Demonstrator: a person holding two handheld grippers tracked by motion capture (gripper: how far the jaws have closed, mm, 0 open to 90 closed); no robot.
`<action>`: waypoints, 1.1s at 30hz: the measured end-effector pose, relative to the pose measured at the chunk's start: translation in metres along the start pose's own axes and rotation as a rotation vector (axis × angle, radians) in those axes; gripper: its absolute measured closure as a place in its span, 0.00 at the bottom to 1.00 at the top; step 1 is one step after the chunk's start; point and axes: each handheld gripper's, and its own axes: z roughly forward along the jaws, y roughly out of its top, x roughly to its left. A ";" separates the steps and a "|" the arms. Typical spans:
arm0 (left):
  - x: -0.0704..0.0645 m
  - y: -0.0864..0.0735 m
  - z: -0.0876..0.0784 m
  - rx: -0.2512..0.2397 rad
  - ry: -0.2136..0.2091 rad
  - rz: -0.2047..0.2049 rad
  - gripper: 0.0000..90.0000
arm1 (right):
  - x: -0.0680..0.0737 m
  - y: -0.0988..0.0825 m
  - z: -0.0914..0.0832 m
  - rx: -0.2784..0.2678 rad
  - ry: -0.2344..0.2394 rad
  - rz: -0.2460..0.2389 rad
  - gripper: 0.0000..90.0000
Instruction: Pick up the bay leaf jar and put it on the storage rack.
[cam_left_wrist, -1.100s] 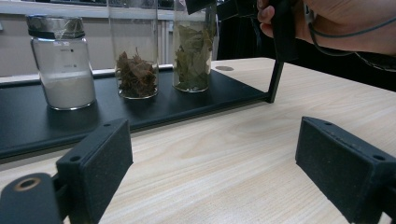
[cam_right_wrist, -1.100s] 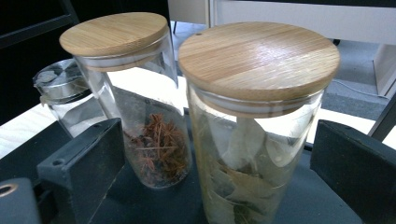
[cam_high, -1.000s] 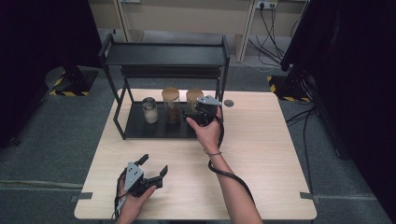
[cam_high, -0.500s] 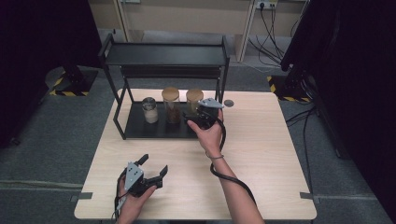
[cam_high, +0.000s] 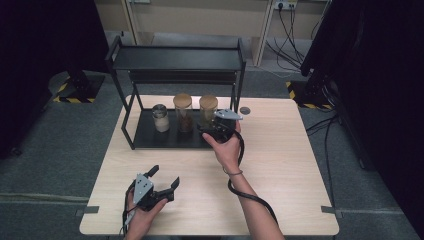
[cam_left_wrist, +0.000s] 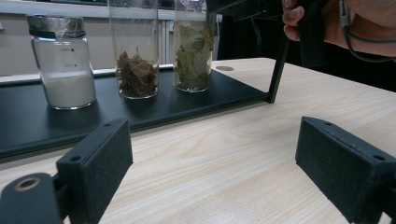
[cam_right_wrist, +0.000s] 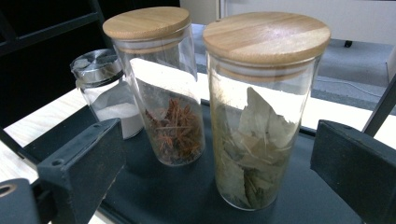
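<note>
Now the right gripper nears the bay-leaf jar

Compared with a second ago, the right gripper (cam_high: 212, 127) sits slightly lower and closer to the person's side of the rack, no longer pressed up against the jars but drawn a little back from them; the left gripper (cam_high: 165, 181) has not moved, resting near the front edge of the table (cam_high: 295, 165) in the same pose. The jars stand where they stood; nothing on the shelf has shifted.

Counted: three jars on the bottom shelf of the black rack (cam_high: 150, 137); two of them tall with wooden lids, one short with a metal lid. The bay-leaf jar (cam_right_wrist: 261, 112) is the rightmost seen from above, upright, just in front of the right gripper and between its two black jaws in the right gripper view; the star-anise jar (cam_right_wrist: 166, 93) stands just beside it, and the white-powder jar (cam_right_wrist: 109, 100) beyond that. One small dark disc (cam_high: 244, 110) lies on the table behind the rack's right post.

Two grippers, one in each hand; the right gripper's jaws are spread wide, clear of the glass on both sides; the left gripper's jaws are likewise spread, pinching nothing, over bare wood.
</note>
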 end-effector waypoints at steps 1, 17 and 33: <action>0.000 0.000 0.000 0.000 0.000 0.001 0.12 | 0.000 -0.001 -0.001 -0.001 0.001 0.001 0.04; 0.000 0.000 0.000 0.000 0.001 0.000 0.12 | 0.000 -0.011 -0.017 -0.009 0.014 -0.003 0.03; 0.000 0.000 0.000 0.001 0.003 0.001 0.12 | -0.001 -0.020 -0.031 -0.007 0.021 -0.012 0.03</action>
